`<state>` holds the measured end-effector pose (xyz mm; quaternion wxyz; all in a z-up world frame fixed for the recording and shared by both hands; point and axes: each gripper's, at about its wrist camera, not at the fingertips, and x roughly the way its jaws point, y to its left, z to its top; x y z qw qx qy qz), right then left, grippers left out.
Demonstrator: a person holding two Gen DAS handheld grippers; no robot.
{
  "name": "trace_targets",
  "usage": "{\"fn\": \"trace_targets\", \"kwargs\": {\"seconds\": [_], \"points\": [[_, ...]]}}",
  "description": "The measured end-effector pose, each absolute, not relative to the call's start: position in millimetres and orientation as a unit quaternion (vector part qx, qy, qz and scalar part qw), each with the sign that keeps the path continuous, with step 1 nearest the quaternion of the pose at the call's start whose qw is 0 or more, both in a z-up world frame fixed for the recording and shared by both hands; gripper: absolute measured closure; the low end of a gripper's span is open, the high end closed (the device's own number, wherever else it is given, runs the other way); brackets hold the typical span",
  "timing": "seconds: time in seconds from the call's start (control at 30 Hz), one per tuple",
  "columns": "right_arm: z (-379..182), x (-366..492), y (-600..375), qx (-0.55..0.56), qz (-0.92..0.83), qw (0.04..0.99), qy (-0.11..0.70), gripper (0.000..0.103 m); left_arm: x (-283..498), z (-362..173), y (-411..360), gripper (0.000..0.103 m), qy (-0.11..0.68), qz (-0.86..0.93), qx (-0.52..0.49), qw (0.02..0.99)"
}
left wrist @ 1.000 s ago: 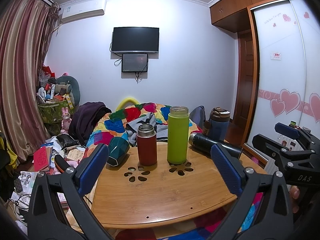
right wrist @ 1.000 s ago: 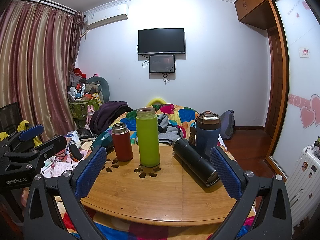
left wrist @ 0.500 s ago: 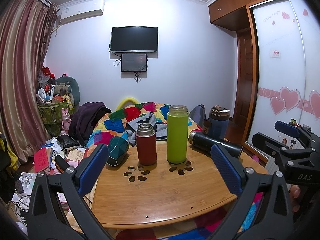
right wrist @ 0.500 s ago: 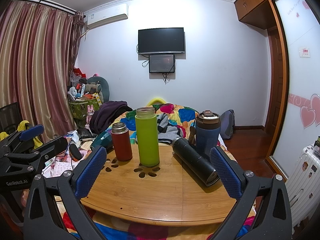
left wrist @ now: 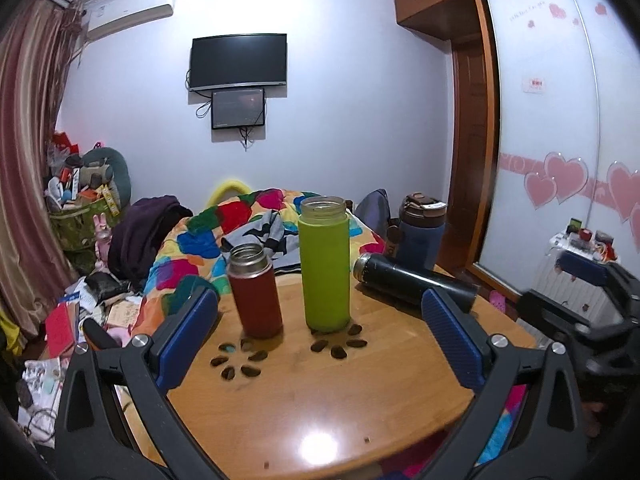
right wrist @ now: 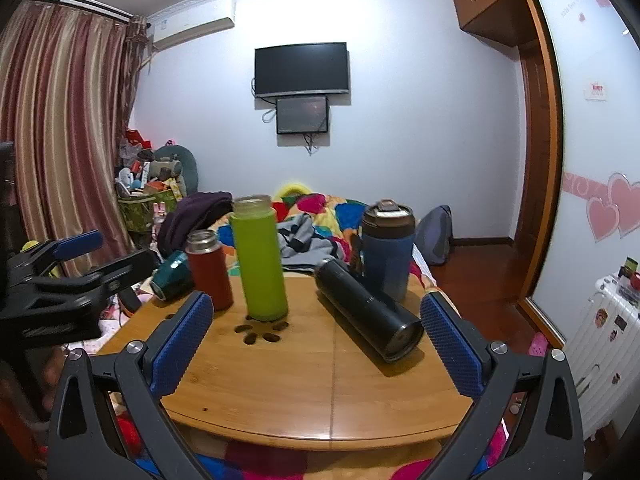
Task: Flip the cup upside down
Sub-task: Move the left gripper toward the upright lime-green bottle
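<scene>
On the round wooden table (left wrist: 320, 392) stand a red flask (left wrist: 254, 292) and a tall green bottle (left wrist: 325, 264), both upright without lids. A black flask (left wrist: 412, 282) lies on its side at the right, and a blue lidded tumbler (left wrist: 420, 232) stands behind it. A dark teal cup (right wrist: 172, 276) lies on its side at the table's left edge. My left gripper (left wrist: 320, 336) is open and empty, short of the red flask and green bottle. My right gripper (right wrist: 316, 340) is open and empty, near the black flask (right wrist: 368, 308).
A bed with a colourful quilt (left wrist: 248, 216) lies behind the table. Clutter covers the floor at the left (left wrist: 72, 312). A wardrobe with heart stickers (left wrist: 560, 184) stands at the right. The other gripper shows at each view's edge (right wrist: 60, 284).
Both grippers have moved forward, closer to the bottles on the table. The left view has tilted slightly. The jaws stay open.
</scene>
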<state>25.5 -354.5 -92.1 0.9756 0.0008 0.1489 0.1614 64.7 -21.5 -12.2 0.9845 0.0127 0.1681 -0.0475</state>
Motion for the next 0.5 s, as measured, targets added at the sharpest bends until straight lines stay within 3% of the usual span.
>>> {"fn": "trace_targets", "kwargs": {"seconds": [0.5], "points": [[-129, 73, -380, 0.011, 0.142, 0.968, 0.205, 0.0, 188, -57, -58, 0.0, 0.184, -0.074, 0.031, 0.98]]}}
